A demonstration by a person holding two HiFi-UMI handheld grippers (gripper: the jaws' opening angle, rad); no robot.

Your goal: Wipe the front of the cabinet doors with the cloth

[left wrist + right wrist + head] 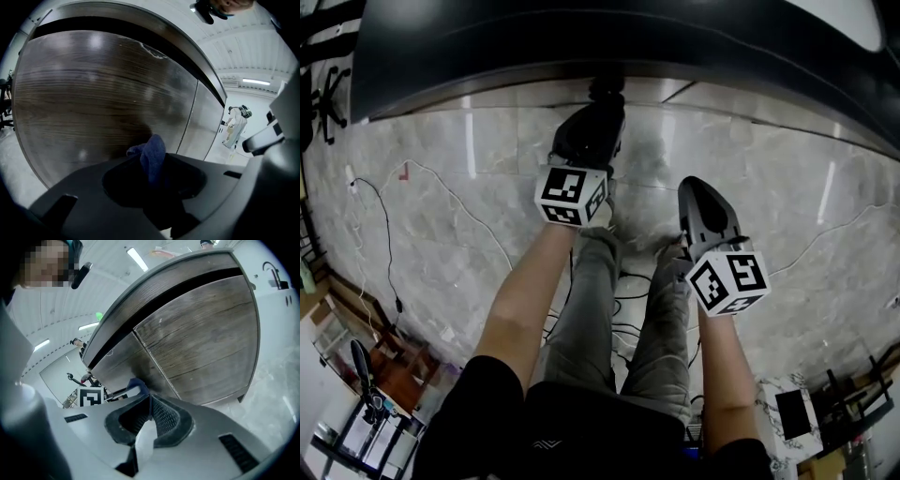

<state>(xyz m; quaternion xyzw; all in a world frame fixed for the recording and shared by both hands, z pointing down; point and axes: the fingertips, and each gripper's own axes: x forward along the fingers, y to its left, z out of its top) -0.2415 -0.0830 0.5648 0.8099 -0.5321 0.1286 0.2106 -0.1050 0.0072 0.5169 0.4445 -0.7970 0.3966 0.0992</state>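
Note:
The cabinet runs across the top of the head view, dark and glossy. In the left gripper view its wood-grain door fills the frame, with a second door to the right past a thin seam. My left gripper is shut on a dark blue cloth, which sticks out of the jaws close to the door's lower part. In the head view the left gripper reaches the cabinet front. My right gripper hangs back over the floor, its jaws shut with nothing between them. The cloth shows beyond its tips.
The floor is pale marble with thin cables trailing on it. My legs stand between the two arms. Stands and clutter sit at the lower left. A figure in white stands far off to the right.

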